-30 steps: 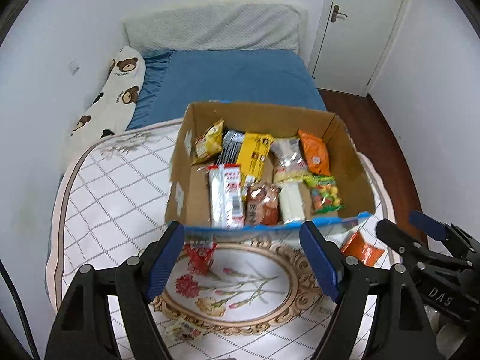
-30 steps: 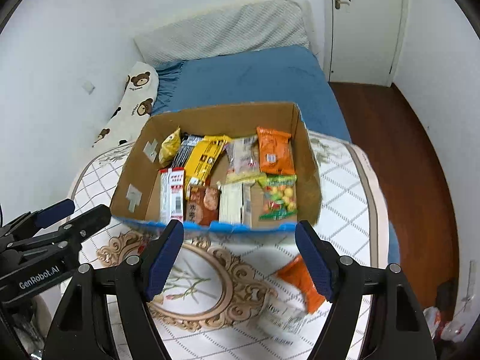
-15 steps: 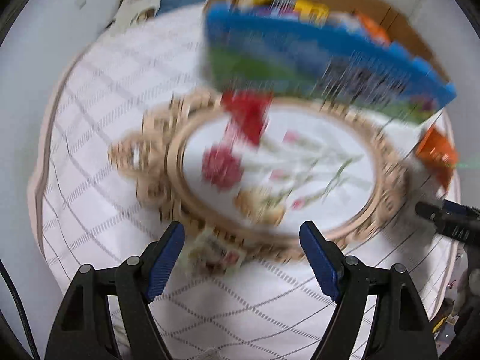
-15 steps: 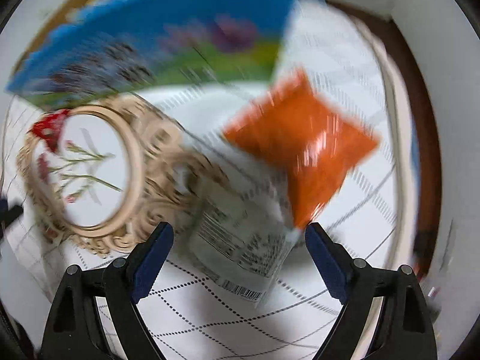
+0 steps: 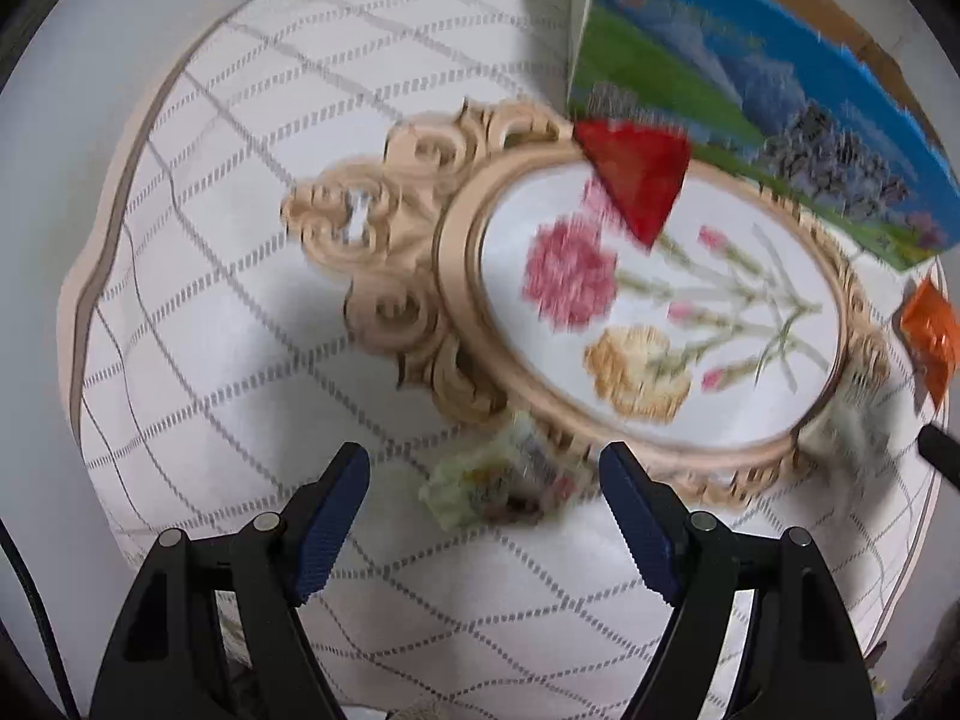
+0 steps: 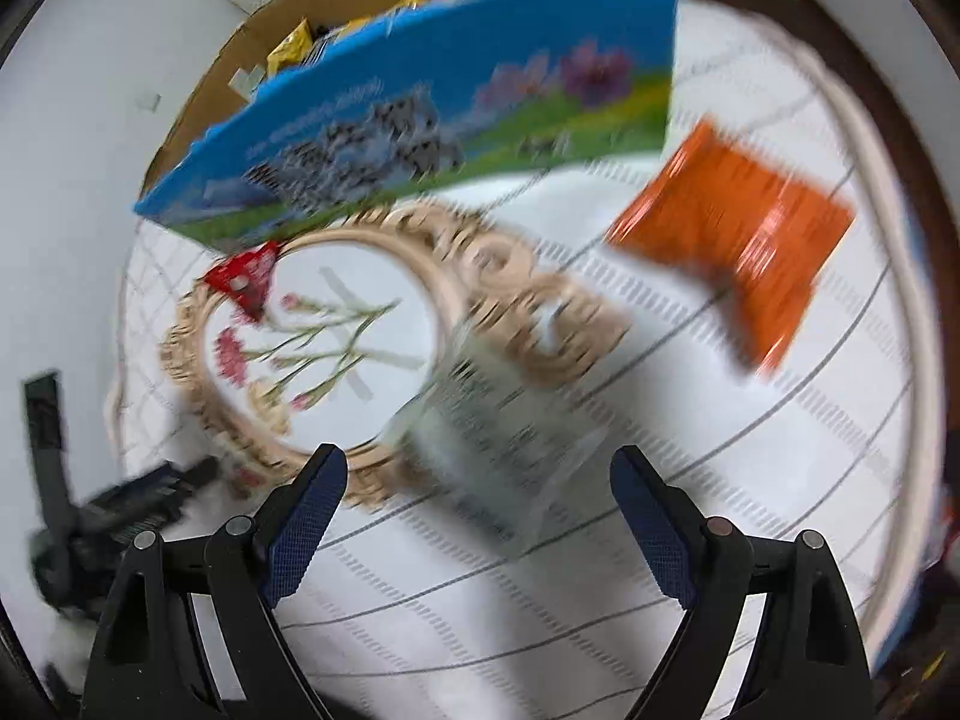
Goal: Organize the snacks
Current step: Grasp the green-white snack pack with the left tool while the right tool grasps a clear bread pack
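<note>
A cardboard box [image 5: 750, 84] with a blue and green printed side holds several snack packets [image 6: 288, 48] at the far side of the table. My left gripper [image 5: 483, 462] points down, open, with a small pale green snack packet [image 5: 498, 486] lying on the cloth between its fingertips, untouched. My right gripper [image 6: 478, 459] is open too, and a silvery packet [image 6: 498, 432] lies between its fingertips, not pressed. An orange packet [image 6: 738, 252] lies to the right of the silvery one. A red packet [image 5: 636, 174] sits close to the box front.
The round table carries a white quilted cloth [image 5: 240, 276] with an oval flower medallion [image 5: 660, 312] framed in beige scrolls. Its edge curves close on the left [image 5: 96, 276] and right [image 6: 912, 312]. My left gripper's body [image 6: 120, 510] shows in the right wrist view.
Both grippers have dropped from above the box to just over the tablecloth and tipped downward. The right jaws have spread wider. The packets now lie between the fingertips.
</note>
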`<state>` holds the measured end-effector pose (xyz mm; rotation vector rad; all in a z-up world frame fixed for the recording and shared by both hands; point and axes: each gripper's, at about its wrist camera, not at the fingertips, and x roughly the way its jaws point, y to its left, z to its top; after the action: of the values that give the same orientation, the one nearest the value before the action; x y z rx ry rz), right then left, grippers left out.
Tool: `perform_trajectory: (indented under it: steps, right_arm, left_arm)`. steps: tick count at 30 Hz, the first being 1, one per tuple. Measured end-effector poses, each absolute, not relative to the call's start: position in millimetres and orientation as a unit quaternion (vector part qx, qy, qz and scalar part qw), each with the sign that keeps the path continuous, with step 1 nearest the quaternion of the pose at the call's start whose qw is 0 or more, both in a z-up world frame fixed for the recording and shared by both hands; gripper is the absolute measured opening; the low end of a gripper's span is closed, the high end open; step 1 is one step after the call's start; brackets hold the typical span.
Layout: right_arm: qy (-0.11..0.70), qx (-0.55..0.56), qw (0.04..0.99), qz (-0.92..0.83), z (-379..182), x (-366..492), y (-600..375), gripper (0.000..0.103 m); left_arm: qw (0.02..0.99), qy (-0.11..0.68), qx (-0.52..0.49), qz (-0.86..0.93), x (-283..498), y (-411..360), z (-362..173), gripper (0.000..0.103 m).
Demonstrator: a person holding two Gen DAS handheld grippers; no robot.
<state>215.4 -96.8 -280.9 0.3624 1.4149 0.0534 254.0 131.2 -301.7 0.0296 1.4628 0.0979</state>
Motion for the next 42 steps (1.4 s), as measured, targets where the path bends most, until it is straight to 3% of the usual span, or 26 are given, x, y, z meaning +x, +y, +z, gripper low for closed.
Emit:
perform_trajectory:
  steps: [7, 15, 16, 18, 20, 27, 34, 38, 42]
  right_arm:
    - [0.671, 0.064, 0.735, 0.082, -305, 239, -61, 0.092]
    - [0.678, 0.019, 0.731, 0.079, -325, 243, -38, 0.092]
    - [0.678, 0.018, 0.731, 0.075, -327, 243, -38, 0.091]
    - [0.678, 0.018, 0.732, 0.062, -330, 243, -40, 0.083]
    - [0.676, 0.019, 0.734, 0.053, -331, 241, -46, 0.069]
    - [0.694, 0.100, 0.712, 0.042, -330, 223, -85, 0.064]
    - [0.722, 0.140, 0.674, 0.060, -339, 187, -99, 0.065]
    - [0.726, 0.155, 0.667, 0.067, -342, 180, -101, 0.087]
    - [0.716, 0.154, 0.677, 0.066, -329, 180, -110, 0.087]
  left_arm:
    - [0.751, 0.660, 0.021, 0.007, 309, 99, -294, 0.078]
    - [0.730, 0.683, 0.014, -0.009, 371, 71, -321, 0.078]
    - [0.732, 0.681, 0.012, -0.008, 374, 70, -323, 0.076]
    - [0.735, 0.677, 0.014, -0.007, 384, 72, -327, 0.039]
    - [0.733, 0.680, 0.023, -0.010, 385, 72, -331, 0.036]
    - [0.738, 0.675, 0.016, -0.027, 336, 84, -329, 0.034]
    - [0.692, 0.720, -0.005, -0.051, 233, 106, -346, 0.032]
    - [0.666, 0.743, -0.029, -0.060, 209, 113, -364, 0.032]
    - [0.654, 0.748, -0.090, -0.074, 199, 130, -358, 0.035]
